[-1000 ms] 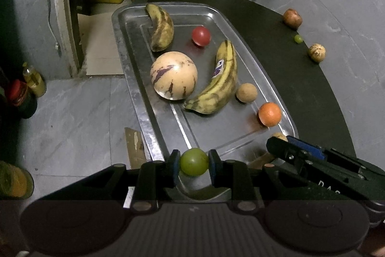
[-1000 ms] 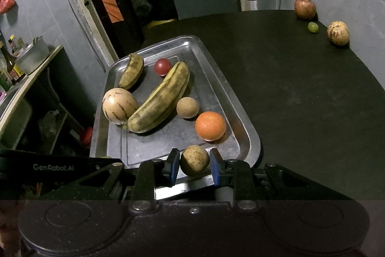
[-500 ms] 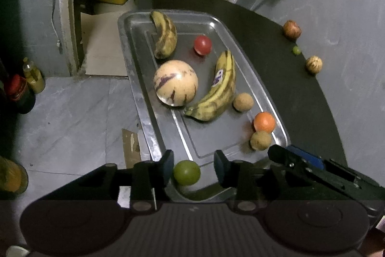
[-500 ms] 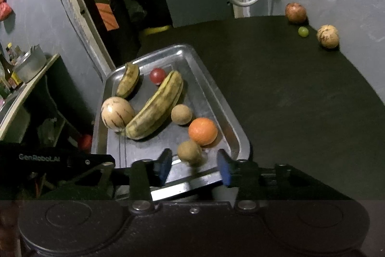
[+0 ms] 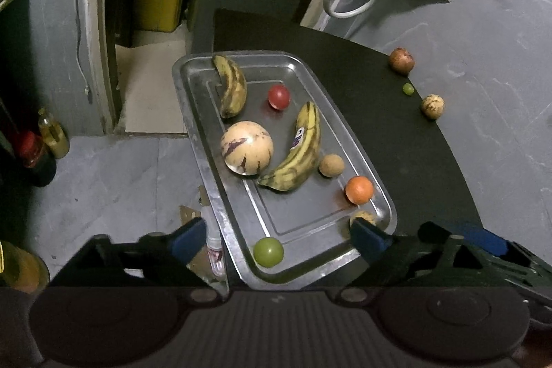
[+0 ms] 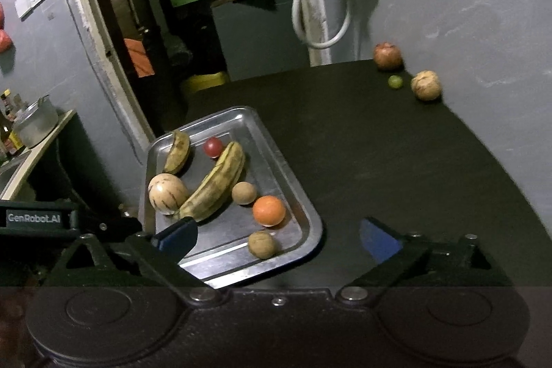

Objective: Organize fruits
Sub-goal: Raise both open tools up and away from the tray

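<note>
Both tools, left tool (image 5: pixel 276 238) and right tool (image 6: pixel 277 235), are gaping wide, gripping nothing; round green fruit (image 5: pixel 268 251) is sitting low in the shiny metal tray (image 5: pixel 348 133)

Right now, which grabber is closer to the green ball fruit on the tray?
Left. The left gripper is wide open right around the green fruit at the tray's near corner. The right gripper is open farther along the near edge, by the brown fruit.

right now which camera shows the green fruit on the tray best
The left wrist view: the green fruit sits in plain sight at the tray's near corner. In the right wrist view that corner is hidden behind the gripper.
</note>
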Available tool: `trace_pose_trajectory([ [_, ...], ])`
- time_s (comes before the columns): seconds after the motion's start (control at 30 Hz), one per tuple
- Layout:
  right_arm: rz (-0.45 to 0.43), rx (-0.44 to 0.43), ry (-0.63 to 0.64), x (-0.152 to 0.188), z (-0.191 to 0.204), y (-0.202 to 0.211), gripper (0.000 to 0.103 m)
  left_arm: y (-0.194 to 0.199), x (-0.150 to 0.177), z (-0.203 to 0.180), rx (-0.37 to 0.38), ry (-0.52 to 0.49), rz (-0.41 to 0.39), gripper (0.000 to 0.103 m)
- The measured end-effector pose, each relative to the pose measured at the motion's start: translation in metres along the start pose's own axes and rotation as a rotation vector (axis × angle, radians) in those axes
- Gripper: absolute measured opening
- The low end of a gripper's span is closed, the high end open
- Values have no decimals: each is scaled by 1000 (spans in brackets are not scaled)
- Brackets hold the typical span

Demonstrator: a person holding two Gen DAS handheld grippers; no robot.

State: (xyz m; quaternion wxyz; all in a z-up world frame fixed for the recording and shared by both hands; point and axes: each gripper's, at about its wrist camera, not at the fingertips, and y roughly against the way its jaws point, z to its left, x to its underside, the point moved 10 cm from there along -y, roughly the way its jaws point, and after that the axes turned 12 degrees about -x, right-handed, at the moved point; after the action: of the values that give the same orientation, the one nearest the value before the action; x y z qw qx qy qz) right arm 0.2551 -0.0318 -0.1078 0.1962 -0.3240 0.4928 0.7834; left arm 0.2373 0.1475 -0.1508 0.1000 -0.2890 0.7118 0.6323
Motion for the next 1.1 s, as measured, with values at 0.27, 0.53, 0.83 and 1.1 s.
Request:
trace_pose_trajectory([
  [0.27, 58, 81, -198, 14, -11, 30, 102, 14, 1, 7, -20, -29, -11, 100],
  [0.53, 78, 52, -302, -7, 6, 93, 102, 32, 1, 14, -35, -71, -20, 100],
  [0.83, -40, -36, -396, -105, 6, 204, 102, 84, -15, 1, -49, -102, -34, 100],
  [1.1, -106, -117, -503, -151, 15, 286, 102, 180, -50, -54, 56, -112, -200, 102],
])
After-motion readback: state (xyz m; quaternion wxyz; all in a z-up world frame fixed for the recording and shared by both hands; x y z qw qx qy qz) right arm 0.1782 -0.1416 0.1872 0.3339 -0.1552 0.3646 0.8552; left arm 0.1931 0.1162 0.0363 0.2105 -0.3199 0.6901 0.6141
